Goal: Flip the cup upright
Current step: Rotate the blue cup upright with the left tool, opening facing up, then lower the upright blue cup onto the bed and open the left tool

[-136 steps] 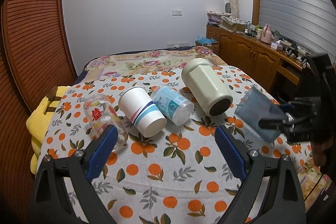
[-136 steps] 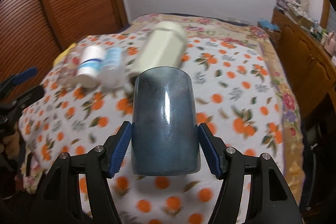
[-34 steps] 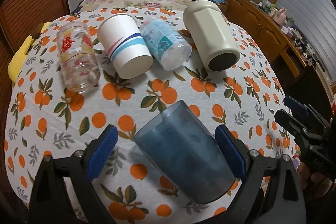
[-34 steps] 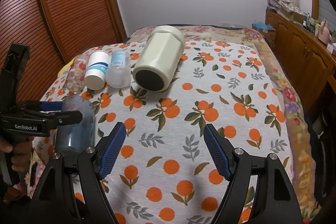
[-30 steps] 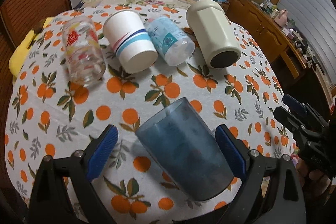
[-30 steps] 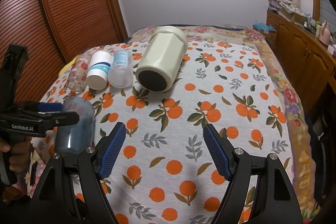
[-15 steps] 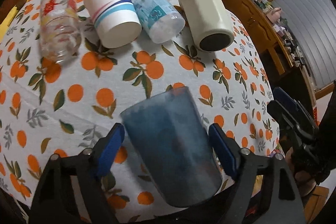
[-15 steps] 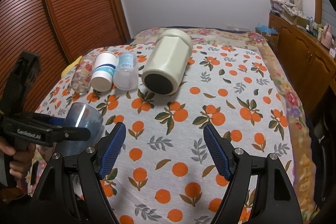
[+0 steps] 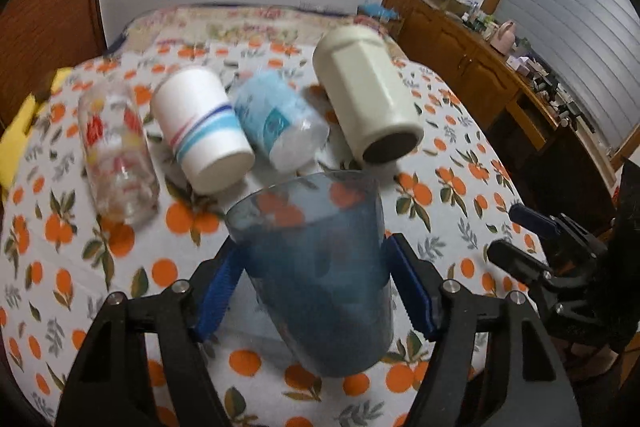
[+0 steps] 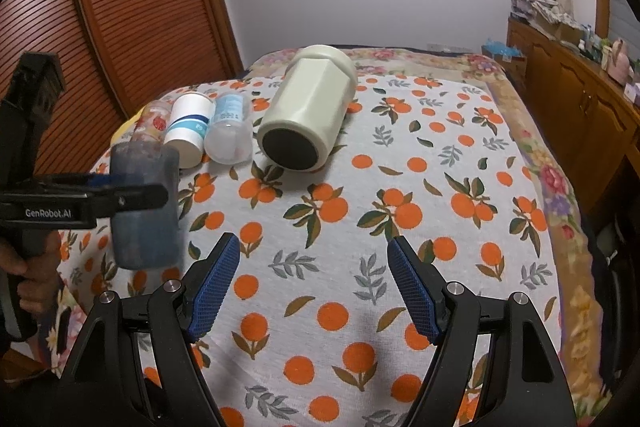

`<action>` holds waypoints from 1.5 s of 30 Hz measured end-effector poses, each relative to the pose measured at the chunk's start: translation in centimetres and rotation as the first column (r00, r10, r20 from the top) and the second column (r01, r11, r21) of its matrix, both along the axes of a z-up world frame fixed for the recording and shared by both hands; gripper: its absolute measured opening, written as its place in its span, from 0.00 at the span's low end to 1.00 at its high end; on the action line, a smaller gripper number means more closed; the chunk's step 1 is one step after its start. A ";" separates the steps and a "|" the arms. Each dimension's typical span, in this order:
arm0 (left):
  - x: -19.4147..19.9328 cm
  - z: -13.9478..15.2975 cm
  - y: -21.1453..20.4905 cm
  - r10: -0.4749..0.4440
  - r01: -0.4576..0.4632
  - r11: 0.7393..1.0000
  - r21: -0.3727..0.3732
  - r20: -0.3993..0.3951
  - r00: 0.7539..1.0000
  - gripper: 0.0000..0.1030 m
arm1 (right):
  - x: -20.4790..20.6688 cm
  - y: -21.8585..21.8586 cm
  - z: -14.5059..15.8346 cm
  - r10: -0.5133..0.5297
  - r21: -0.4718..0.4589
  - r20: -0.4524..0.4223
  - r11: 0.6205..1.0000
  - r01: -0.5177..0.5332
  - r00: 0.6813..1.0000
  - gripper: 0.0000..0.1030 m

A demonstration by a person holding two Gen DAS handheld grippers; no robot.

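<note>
— What's different from a few seconds back?
— The translucent blue plastic cup (image 9: 320, 267) has passed from the right tongs (image 10: 314, 283), now spread and empty, to the left tongs (image 9: 316, 293).
— And its pose?
— It lay tilted between the left tongs; now they clamp it nearly upright, mouth up.

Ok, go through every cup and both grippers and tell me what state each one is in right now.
Blue cup: held upright, mouth up, in the left gripper.
Cream cup: lying on its side.
Clear blue-label cup: lying on its side.
White paper cup: lying on its side.
Glass cup: lying on its side.
Left gripper: jaws shut on the blue cup.
Right gripper: jaws open, holding nothing.
</note>
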State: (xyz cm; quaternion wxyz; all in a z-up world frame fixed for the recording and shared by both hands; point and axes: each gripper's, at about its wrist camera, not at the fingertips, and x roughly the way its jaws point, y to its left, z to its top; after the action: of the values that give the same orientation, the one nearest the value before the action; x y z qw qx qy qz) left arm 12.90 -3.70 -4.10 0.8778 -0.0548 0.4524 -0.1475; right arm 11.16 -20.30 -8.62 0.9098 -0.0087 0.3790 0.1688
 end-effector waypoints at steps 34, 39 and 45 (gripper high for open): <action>-5.1 -0.2 -4.3 -0.069 0.037 0.984 0.175 0.181 0.981 0.75 | -0.7 -0.1 0.5 -0.016 0.020 0.025 1.000 0.016 1.000 0.76; -6.0 0.4 -3.7 -0.051 0.018 0.987 0.160 0.206 0.977 0.77 | -1.0 0.0 0.8 -0.016 0.033 0.033 0.999 0.015 0.999 0.76; -7.5 1.1 -2.9 -0.037 -0.001 0.988 0.155 0.244 0.969 0.78 | -2.1 0.4 1.6 -0.017 0.058 0.061 0.998 0.013 0.998 0.76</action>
State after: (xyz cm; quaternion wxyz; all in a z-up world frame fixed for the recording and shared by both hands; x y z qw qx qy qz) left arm 5.38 -6.60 -2.97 0.9274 0.0362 0.3504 -0.1257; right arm 9.08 -19.87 -7.06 0.9222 0.0152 0.3459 0.1724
